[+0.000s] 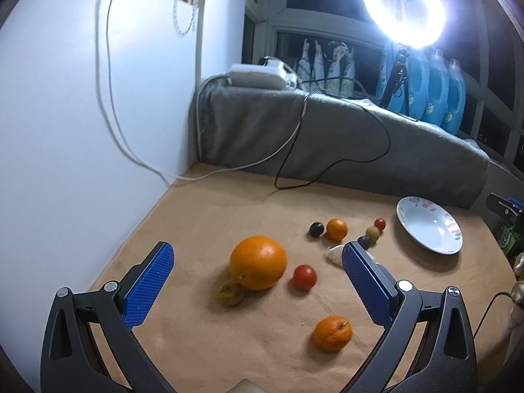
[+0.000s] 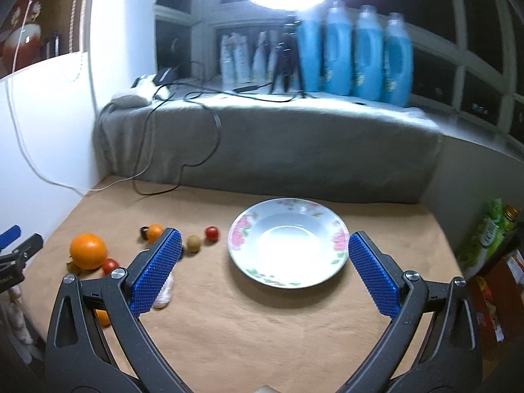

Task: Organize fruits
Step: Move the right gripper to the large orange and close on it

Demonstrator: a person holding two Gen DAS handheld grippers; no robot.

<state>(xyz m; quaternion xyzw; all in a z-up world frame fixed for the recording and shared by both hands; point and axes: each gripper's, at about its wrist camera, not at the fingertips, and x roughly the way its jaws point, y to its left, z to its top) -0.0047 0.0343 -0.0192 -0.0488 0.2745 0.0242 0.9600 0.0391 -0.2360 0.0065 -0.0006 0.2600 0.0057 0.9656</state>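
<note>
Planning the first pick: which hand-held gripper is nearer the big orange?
Left. The left hand-held gripper is open with the big orange between its fingers' line of sight; the right hand-held gripper faces the plate, the orange off to its left.

No text, brand, number or sign can be read in either view. The tall blue plastic bottles (image 2: 355,54) on the grey-covered ledge carry pale labels low on their fronts, but blur leaves the print unreadable. The row of white pouches (image 2: 244,57) beside them shows only faint patterns. The green packet (image 2: 484,234) at the right edge of the table bears pale characters too smeared to make out. The white ceramic plate (image 2: 339,240) has pink flower decoration on its rim and no lettering. The red and white object (image 2: 24,34) at upper left shows pale marks that cannot be made out.
</note>
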